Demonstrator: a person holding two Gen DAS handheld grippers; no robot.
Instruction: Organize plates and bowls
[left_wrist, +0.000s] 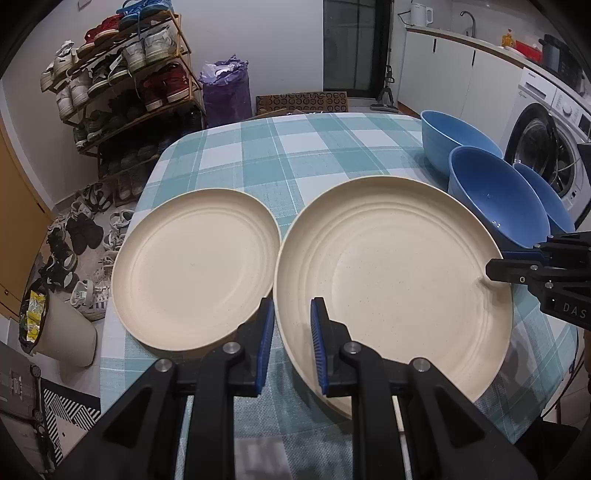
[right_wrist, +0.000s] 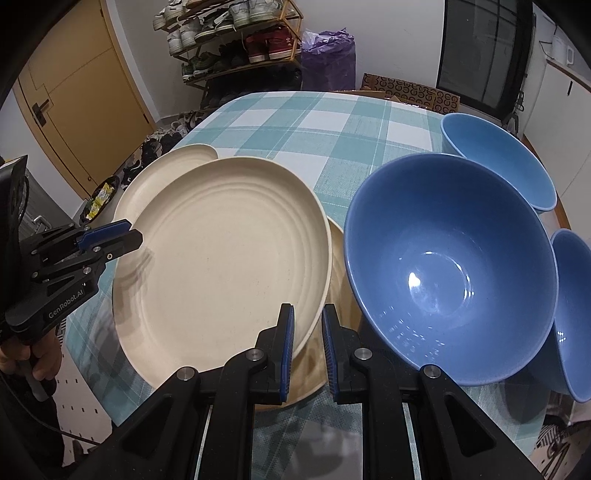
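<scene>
My left gripper (left_wrist: 291, 321) and my right gripper (right_wrist: 307, 325) both straddle the rim of a round, speckled cream plate (right_wrist: 221, 254), blue ribbed pads apart, not pinching. It is raised over a second ridged plate (right_wrist: 338, 280); a third (left_wrist: 195, 266) lies beside. Three glossy blue bowls (right_wrist: 450, 258) sit right on the woven checked tablecloth (left_wrist: 295, 147).

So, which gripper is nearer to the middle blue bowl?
Right. The right gripper is just beside the middle blue bowl; the left gripper is across the raised plate.
</scene>
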